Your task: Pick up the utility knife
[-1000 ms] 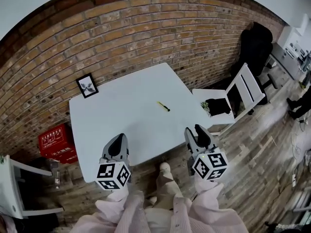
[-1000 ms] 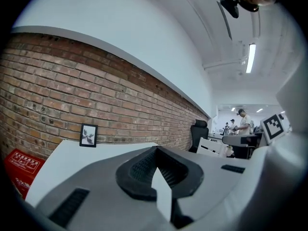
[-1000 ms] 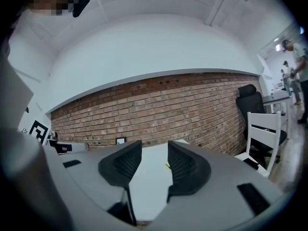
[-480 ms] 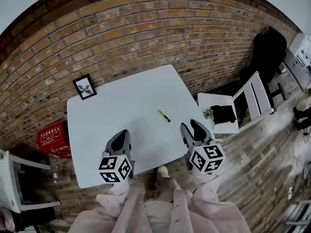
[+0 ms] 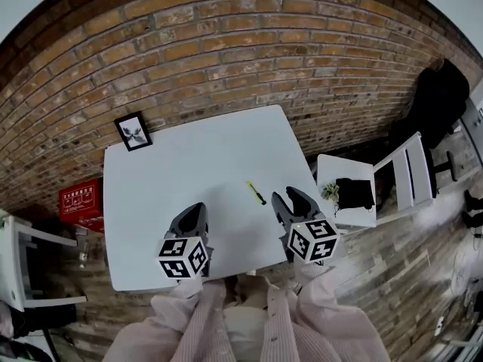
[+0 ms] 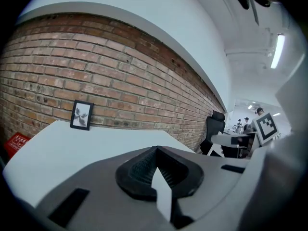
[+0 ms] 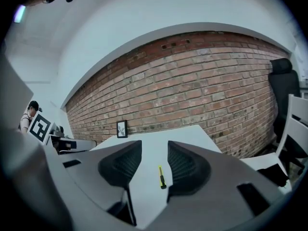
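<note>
A small yellow and black utility knife [image 5: 256, 193] lies flat on the white table [image 5: 181, 172], right of its middle. In the right gripper view the utility knife [image 7: 161, 176] shows on the table between and beyond the two jaws. My right gripper [image 5: 290, 204] hovers just short of it over the table's near right edge, open and empty. My left gripper [image 5: 194, 219] hangs over the table's near edge, further left; its pads [image 6: 156, 170] meet, so it is shut on nothing.
A framed picture [image 5: 133, 131] leans at the table's far left against the brick wall [image 5: 226, 51]. A white folding chair [image 5: 377, 183] with dark items on it stands to the right. A red crate [image 5: 79, 204] sits on the floor at the left.
The table and knife have come closer in the head view. Both grippers now reach over the table's near edge, and the right one has neared the knife.
</note>
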A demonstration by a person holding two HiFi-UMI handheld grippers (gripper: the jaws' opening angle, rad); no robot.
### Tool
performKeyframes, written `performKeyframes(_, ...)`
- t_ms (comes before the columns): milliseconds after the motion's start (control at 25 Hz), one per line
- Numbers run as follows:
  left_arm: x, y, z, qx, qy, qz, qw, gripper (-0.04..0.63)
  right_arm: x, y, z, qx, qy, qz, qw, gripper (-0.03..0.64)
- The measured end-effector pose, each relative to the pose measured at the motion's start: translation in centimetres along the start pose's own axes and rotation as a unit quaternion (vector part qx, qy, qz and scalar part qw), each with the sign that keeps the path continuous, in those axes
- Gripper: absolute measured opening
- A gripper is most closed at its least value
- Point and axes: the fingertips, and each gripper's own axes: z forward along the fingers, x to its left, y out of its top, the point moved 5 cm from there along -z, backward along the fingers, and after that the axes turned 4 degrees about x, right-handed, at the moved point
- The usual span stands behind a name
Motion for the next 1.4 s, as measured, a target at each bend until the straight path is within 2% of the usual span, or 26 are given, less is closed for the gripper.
performKeyframes(280,0.9,-1.1,1.9,0.024,0.019,-0.02,0.9993,-0.006,-1.2,-1.2,3.6,0.052,0.027,-0.013,0.998,0.152)
performKeyframes(480,1.4,-2.6,3.4,0.058,0.016,-0.031,0.9977,-0.006,-1.5,-2.6,6.0,0.095,0.035,-0.027,0.995,0.152)
performKeyframes(840,2.5,-4.9,5.8,0.11,0.007,-0.053,0.9924,-0.006,-1.4,-6.1,10.2,0.183,0.04,-0.069,0.98,0.152)
performKeyframes(1040,3.2,-5.6,6.4,0.124,0.01,-0.066,0.99,-0.006,-1.1,-7.7,12.0,0.214,0.04,-0.088,0.972,0.152)
performKeyframes(1400,3.7,-6.3,7.2,0.142,0.003,-0.072,0.9873,-0.006,-1.2,-9.8,13.2,0.26,0.032,-0.088,0.961,0.15)
